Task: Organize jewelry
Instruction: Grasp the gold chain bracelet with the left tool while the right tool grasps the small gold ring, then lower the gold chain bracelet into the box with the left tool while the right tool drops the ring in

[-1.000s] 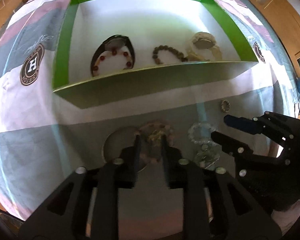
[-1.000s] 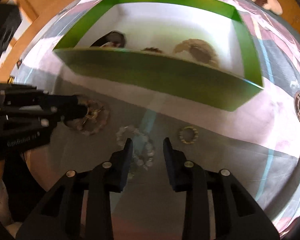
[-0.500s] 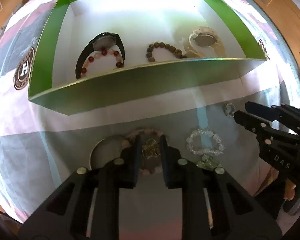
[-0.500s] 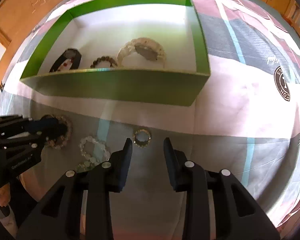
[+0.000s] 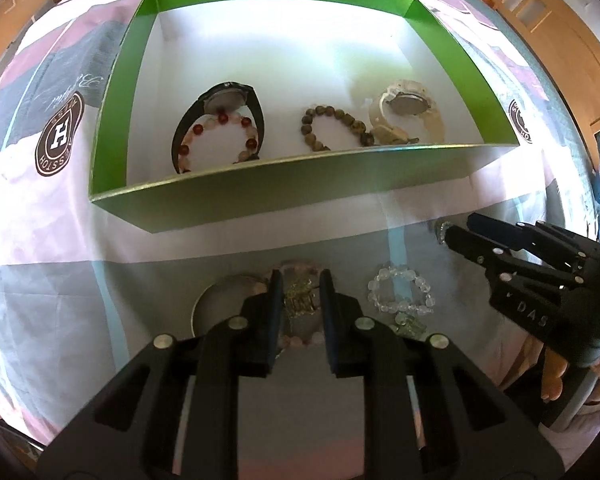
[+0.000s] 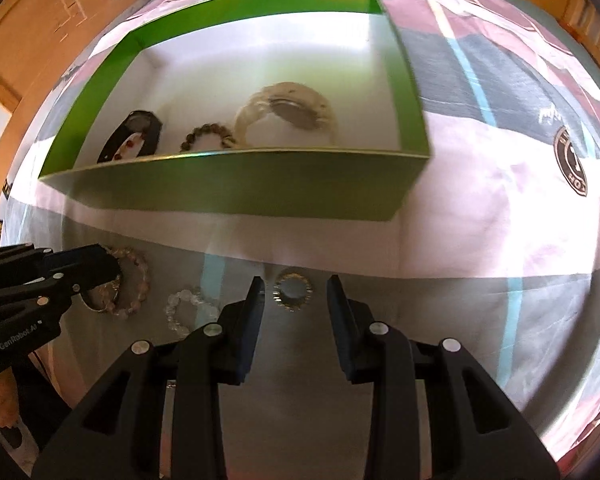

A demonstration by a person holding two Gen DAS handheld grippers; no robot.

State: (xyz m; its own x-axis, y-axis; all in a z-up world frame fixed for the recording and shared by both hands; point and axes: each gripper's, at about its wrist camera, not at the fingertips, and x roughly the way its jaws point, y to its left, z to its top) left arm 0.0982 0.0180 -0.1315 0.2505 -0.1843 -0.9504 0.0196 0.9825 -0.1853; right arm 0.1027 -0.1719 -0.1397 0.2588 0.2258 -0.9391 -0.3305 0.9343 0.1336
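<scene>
On the patterned cloth a pink bead bracelet (image 5: pixel 300 267) lies with a gold chain (image 5: pixel 300 300) inside it. My left gripper (image 5: pixel 300 282) has its fingers narrowly set on either side of the chain and looks shut on it. A small gold ring (image 6: pixel 292 290) lies just ahead between the tips of my open right gripper (image 6: pixel 296 284). A clear bead bracelet (image 5: pixel 400 292) lies between the two grippers. The green box (image 5: pixel 300 184) beyond holds a black watch (image 5: pixel 228 96), a red-beaded bracelet (image 5: pixel 220 140), a brown bead bracelet (image 5: pixel 332 128) and a beige watch (image 5: pixel 408 108).
A silver bangle (image 5: pixel 216 292) lies just left of the pink bracelet. The box's near wall (image 6: pixel 240 188) rises a short way beyond the loose pieces. A person's hand (image 5: pixel 552 372) holds the right gripper's handle. Wooden cabinets (image 5: pixel 560 20) border the cloth.
My right gripper has moved from over the clear bead bracelet rightward to the small ring. My left gripper has stayed at the pink bracelet with the same finger gap.
</scene>
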